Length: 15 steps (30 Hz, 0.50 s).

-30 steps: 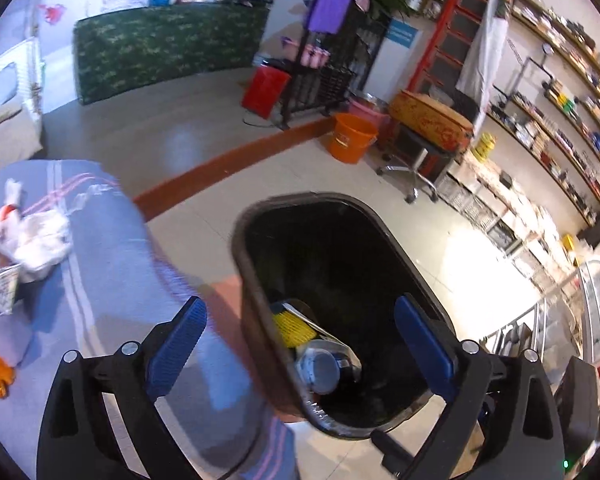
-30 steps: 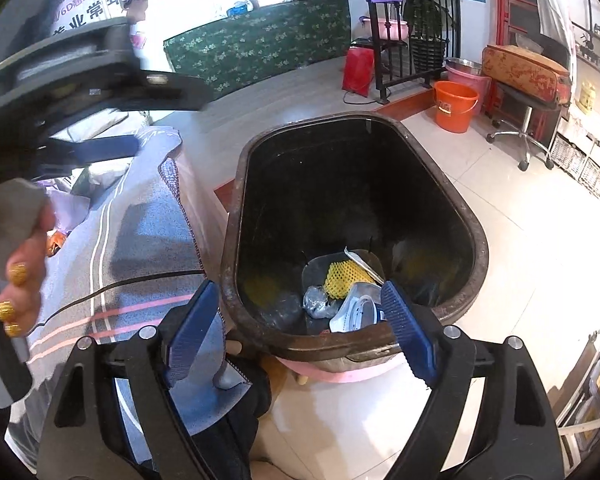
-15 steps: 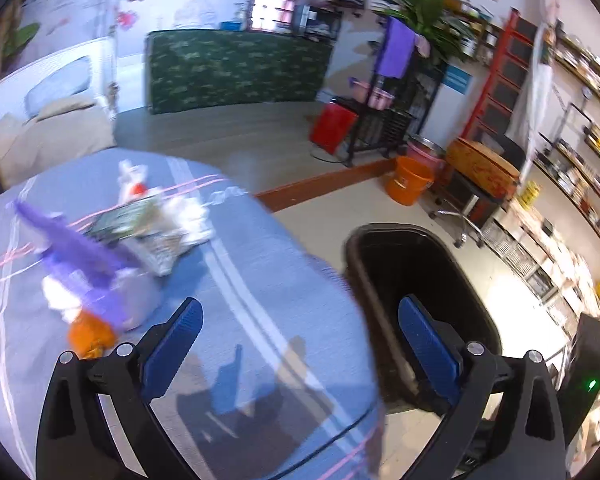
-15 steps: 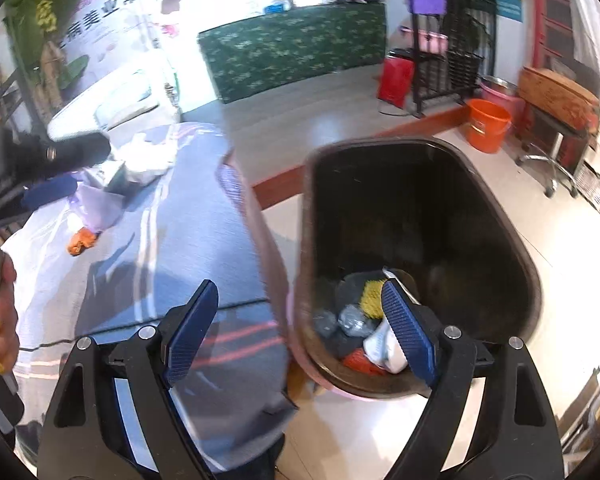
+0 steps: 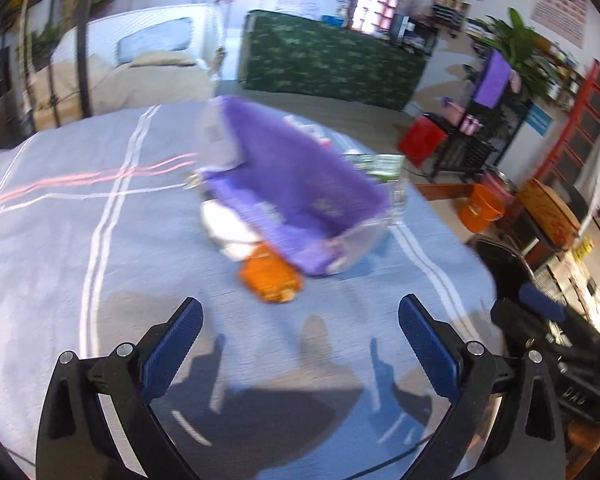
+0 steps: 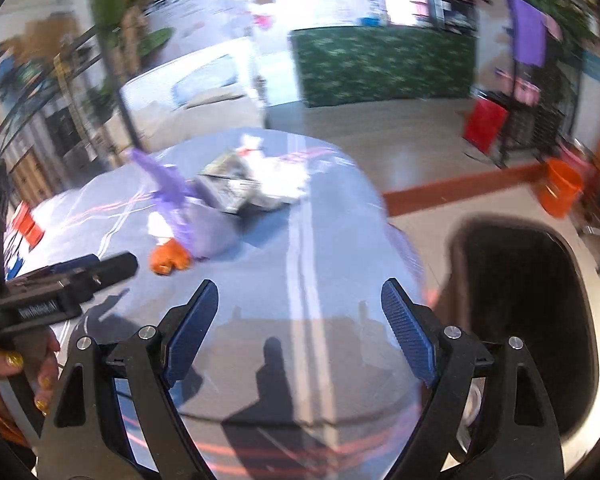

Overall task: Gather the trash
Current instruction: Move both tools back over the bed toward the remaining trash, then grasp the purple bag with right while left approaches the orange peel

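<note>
Trash lies in a heap on the blue striped tablecloth (image 5: 60, 240): a purple plastic bag (image 5: 296, 184), an orange scrap (image 5: 272, 276) at its near edge, white crumpled paper (image 6: 284, 172) and a printed wrapper (image 6: 228, 184) behind. My left gripper (image 5: 300, 332) stands open and empty just short of the orange scrap. Over the near table edge my right gripper (image 6: 300, 320) is open and empty too. The dark trash bin (image 6: 520, 312) stands on the floor right of the table, with its contents hidden. The left gripper (image 6: 88, 272) also shows at the left of the right wrist view.
A hand (image 6: 16, 376) with gold nails holds the left tool. A red and white object (image 6: 24, 224) lies at the table's far left. On the floor beyond are an orange bucket (image 5: 480, 210), a red bin (image 6: 484, 120), a black rack (image 5: 472, 148) and a green-draped counter (image 5: 328, 60).
Both views have swung left from the bin to the table. The trash heap now fills the middle of the left wrist view, and the bin has slid to the right edge.
</note>
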Tool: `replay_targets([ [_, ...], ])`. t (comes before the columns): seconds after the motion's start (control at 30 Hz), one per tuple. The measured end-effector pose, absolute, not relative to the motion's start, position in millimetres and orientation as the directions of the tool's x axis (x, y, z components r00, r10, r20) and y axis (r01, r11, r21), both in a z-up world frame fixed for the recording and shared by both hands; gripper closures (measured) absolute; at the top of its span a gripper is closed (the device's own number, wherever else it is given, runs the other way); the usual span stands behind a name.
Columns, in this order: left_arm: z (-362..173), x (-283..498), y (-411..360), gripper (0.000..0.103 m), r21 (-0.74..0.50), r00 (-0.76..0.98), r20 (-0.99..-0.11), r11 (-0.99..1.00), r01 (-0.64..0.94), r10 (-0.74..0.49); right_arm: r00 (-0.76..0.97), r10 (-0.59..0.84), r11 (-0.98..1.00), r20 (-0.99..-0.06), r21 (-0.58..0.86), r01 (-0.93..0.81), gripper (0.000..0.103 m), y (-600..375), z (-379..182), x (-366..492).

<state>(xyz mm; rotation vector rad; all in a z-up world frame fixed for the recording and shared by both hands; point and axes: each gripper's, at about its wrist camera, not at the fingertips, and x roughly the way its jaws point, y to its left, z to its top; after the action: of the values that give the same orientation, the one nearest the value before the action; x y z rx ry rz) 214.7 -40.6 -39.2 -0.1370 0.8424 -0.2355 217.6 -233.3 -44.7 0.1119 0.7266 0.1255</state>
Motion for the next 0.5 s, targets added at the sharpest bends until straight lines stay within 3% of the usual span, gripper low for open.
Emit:
replay_targets([
  [0.17, -47.7, 212.8, -11.9, 0.006, -0.22, 0.636, -0.733, 0.969, 0.112, -0.24, 0.743, 0.19, 0.98, -0.642, 0.076, -0.184, 0.022, -190.9, -37.7, 237.6],
  [0.3, -53.1, 216.9, 2.1, 0.008, -0.224, 0.632, -0.743, 0.972, 0.077, -0.221, 0.737, 0.227, 0.967, -0.636, 0.055, -0.25, 0.034, -166.8, -33.8, 256.9],
  [0.4, -56.9, 222.8, 13.8, 0.008, -0.261, 0.615, -0.749, 0.963, 0.068, -0.247, 0.731, 0.227, 0.962, -0.644, 0.034, -0.269, 0.035, -157.5, -33.4, 277.5],
  [0.5, -57.7, 225.6, 19.0, 0.008, -0.238, 0.622, -0.749, 0.969, 0.065, -0.226, 0.716, 0.256, 0.952, -0.65, 0.042, -0.303, 0.043, -150.2, -33.5, 288.5],
])
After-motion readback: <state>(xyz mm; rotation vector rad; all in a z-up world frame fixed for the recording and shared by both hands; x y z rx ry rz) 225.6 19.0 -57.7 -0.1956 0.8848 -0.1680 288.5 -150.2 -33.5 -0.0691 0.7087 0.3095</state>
